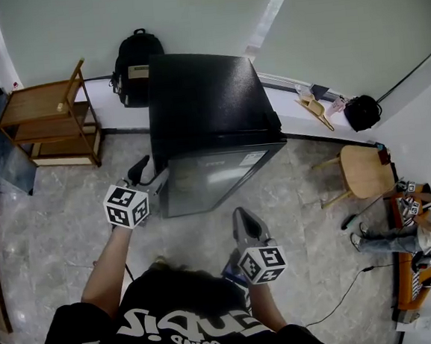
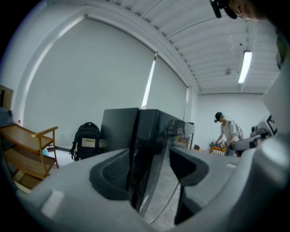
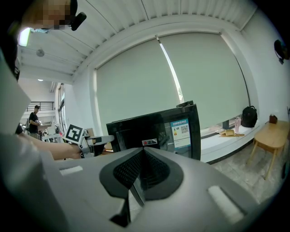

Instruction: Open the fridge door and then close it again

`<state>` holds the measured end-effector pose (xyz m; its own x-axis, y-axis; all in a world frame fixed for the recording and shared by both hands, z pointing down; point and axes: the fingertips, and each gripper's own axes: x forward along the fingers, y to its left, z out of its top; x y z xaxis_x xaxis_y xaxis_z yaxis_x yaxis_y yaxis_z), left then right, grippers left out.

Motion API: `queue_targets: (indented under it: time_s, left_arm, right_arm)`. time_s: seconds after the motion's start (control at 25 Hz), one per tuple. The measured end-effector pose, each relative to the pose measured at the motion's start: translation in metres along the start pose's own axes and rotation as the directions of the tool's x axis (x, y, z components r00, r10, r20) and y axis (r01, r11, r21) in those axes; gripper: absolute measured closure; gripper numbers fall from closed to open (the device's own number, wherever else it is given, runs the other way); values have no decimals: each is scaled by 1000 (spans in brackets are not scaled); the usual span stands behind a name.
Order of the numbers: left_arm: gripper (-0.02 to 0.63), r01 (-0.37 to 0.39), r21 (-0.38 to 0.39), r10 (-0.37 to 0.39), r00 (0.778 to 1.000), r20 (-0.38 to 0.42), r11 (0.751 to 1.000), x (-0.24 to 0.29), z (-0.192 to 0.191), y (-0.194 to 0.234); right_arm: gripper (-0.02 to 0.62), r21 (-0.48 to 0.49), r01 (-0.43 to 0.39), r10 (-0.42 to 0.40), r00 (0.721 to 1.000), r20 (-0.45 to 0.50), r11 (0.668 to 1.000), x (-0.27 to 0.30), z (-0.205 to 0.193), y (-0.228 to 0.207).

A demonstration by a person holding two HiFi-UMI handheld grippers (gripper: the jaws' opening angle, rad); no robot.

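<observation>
A black mini fridge (image 1: 209,100) stands on the tiled floor, its glossy door (image 1: 209,179) facing me and lying against the body, or nearly so. My left gripper (image 1: 146,170) is at the door's left edge. In the left gripper view it (image 2: 152,172) is open and straddles that edge (image 2: 136,154), one jaw beside the fridge's side wall, the other before the door front (image 2: 163,140). My right gripper (image 1: 242,216) hangs in front of the door, apart from it. In the right gripper view it (image 3: 144,156) is shut on nothing, with the fridge (image 3: 154,131) behind it.
A black backpack (image 1: 135,66) leans against the wall behind the fridge. A wooden shelf (image 1: 49,118) stands at the left, a round wooden stool (image 1: 365,171) at the right. A black bag (image 1: 362,111) sits on the window ledge. A person (image 1: 429,216) works far right; a cable (image 1: 339,295) crosses the floor.
</observation>
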<state>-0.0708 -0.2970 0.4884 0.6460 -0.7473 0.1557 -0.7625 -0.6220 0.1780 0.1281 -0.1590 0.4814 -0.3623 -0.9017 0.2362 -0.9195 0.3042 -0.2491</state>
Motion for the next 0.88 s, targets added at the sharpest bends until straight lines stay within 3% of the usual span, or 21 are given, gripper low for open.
queue_targets:
  time_s: [0.88]
  left_arm:
    - [345,33,-28,-34,999,-2,999,17,2,-2]
  right_arm:
    - [598,9,32,-32,999,-9,999,-10,-6,-4]
